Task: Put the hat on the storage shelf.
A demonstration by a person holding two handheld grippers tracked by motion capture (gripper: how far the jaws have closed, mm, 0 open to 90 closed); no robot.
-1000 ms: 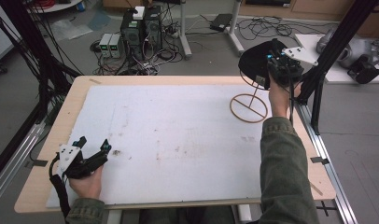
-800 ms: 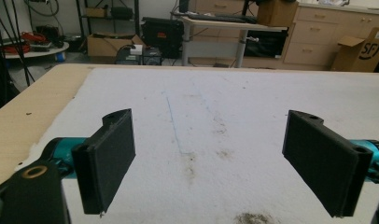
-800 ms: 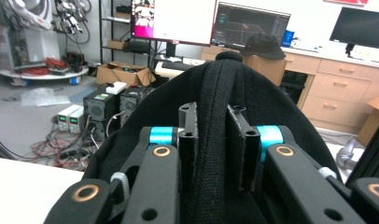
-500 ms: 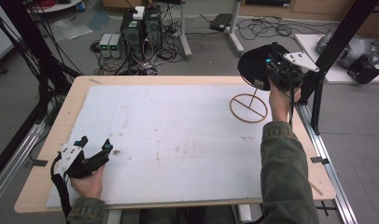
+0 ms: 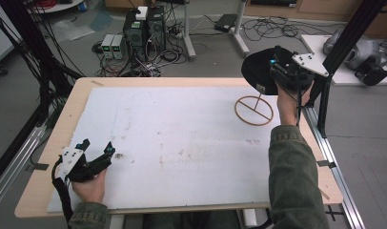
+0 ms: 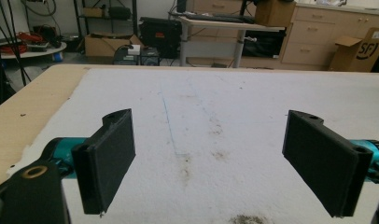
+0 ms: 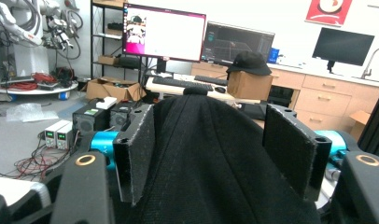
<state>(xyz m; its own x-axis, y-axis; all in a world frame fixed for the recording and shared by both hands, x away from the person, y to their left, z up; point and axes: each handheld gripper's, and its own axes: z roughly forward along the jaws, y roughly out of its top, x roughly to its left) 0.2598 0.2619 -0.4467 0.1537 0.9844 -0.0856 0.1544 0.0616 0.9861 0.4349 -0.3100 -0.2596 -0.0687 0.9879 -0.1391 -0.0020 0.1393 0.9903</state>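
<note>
A black cap (image 5: 255,70) sits atop a thin stand with a wooden ring base (image 5: 254,110) at the table's far right. My right gripper (image 5: 276,71) is at the cap's right side, raised above the table. In the right gripper view the cap's black fabric (image 7: 211,182) bulges up between the two pads (image 7: 290,149). The jaws have just been opening and now stand apart around the cap without squeezing it. My left gripper (image 5: 97,146) rests near the front left edge, open with nothing between its pads (image 6: 110,158).
A white foam mat (image 5: 182,138) covers most of the wooden table. A black frame post (image 5: 325,95) rises just right of the stand. Computer boxes and cables (image 5: 144,28) lie on the floor beyond the far edge.
The right gripper's jaws have spread apart around the cap while the hand stayed almost in place. The left hand has not moved.
</note>
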